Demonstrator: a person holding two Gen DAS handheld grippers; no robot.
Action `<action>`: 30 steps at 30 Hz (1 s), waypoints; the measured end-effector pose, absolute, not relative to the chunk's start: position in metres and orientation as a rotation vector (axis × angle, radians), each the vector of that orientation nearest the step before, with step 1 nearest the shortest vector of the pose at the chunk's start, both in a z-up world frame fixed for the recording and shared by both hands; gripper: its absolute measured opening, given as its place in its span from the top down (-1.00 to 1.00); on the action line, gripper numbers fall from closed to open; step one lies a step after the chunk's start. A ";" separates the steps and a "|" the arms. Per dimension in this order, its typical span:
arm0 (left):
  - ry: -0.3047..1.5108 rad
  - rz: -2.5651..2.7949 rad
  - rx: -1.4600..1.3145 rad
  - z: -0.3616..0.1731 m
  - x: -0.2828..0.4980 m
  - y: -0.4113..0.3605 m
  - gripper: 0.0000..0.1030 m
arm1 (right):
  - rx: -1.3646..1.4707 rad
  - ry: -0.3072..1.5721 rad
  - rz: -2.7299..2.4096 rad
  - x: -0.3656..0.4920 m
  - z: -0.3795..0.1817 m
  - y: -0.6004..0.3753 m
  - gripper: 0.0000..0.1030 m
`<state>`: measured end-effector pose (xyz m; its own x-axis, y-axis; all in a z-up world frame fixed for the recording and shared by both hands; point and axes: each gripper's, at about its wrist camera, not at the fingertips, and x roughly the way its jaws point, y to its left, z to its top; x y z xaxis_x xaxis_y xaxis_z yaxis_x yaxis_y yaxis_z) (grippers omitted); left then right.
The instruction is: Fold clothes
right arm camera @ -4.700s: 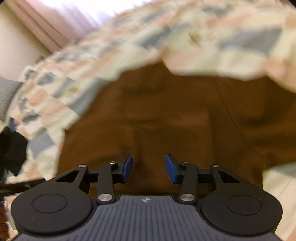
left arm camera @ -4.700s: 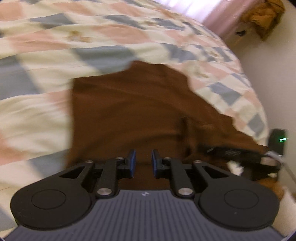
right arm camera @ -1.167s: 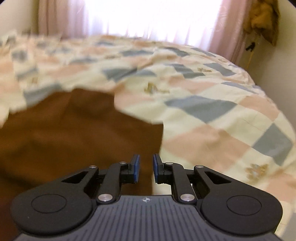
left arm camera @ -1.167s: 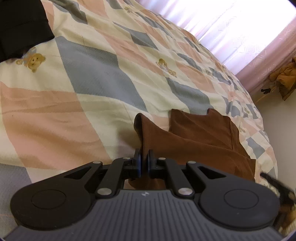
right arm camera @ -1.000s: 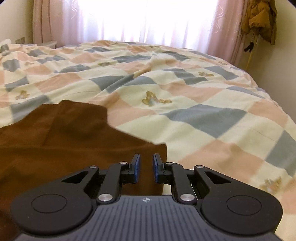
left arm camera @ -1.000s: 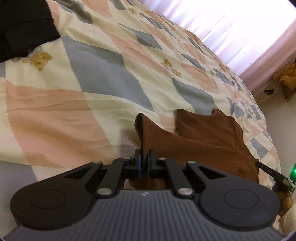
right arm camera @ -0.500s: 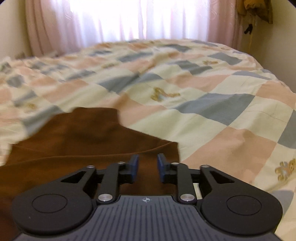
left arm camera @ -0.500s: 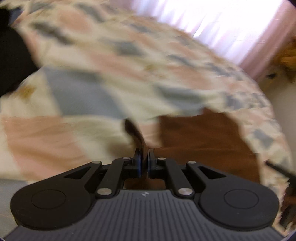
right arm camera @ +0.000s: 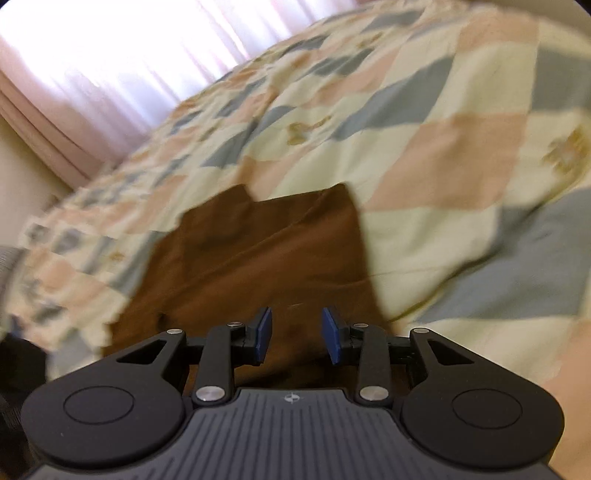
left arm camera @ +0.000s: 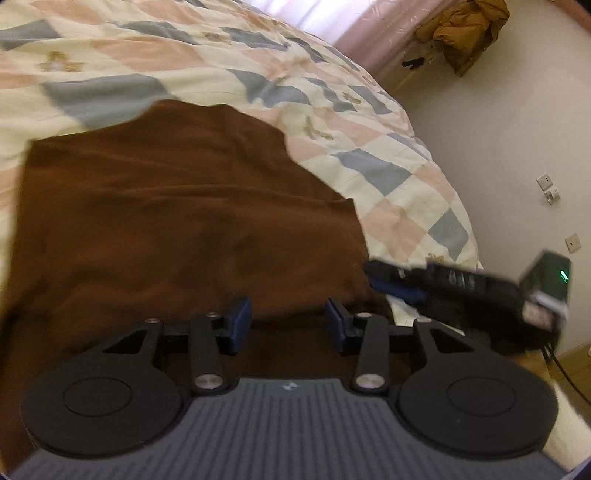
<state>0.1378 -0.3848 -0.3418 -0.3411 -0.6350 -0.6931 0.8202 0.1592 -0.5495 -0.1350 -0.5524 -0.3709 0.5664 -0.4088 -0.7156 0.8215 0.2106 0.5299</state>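
A brown garment [left arm camera: 177, 214] lies folded flat on the checked quilt [left arm camera: 388, 173]. My left gripper [left arm camera: 288, 325] is open and empty, just above the garment's near edge. The other gripper [left arm camera: 399, 280] shows in the left wrist view at the garment's right side, blurred. In the right wrist view the garment [right arm camera: 266, 254] stretches away from me, and my right gripper [right arm camera: 296, 334] is open and empty over its near end.
The quilt [right arm camera: 443, 155] covers the whole bed. A white wall [left arm camera: 517, 129] with sockets runs along the bed's right side. A mustard jacket [left arm camera: 465, 26] hangs in the far corner. Pink curtains [right arm camera: 92, 74] cover the bright window.
My left gripper has let go of the garment and opened. My right gripper has opened wider. Both views have swung, and the garment now lies flat.
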 end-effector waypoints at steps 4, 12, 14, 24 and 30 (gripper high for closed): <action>1.113 -1.359 0.206 -0.337 0.184 -0.362 0.26 | 1.132 0.437 -0.701 -0.103 -0.385 -0.553 0.31; 1.280 -1.238 0.107 -0.388 0.251 -0.394 0.67 | 1.133 0.556 -0.572 -0.019 -0.420 -0.550 0.38; 1.244 -1.264 0.112 -0.383 0.250 -0.397 0.96 | 1.122 0.555 -0.584 -0.016 -0.419 -0.549 0.86; 0.939 -1.336 0.358 -0.364 0.237 -0.419 0.49 | 0.954 0.470 -0.687 -0.018 -0.397 -0.538 0.90; 0.892 -1.315 0.335 -0.345 0.236 -0.403 0.73 | 0.931 0.548 -0.726 -0.010 -0.405 -0.541 0.63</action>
<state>0.2355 -0.4031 -0.3449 -0.0079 -0.6895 -0.7242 0.9279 0.2649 -0.2623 -0.0097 -0.5407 -0.4054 0.6413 -0.3167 -0.6989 0.7589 0.3962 0.5168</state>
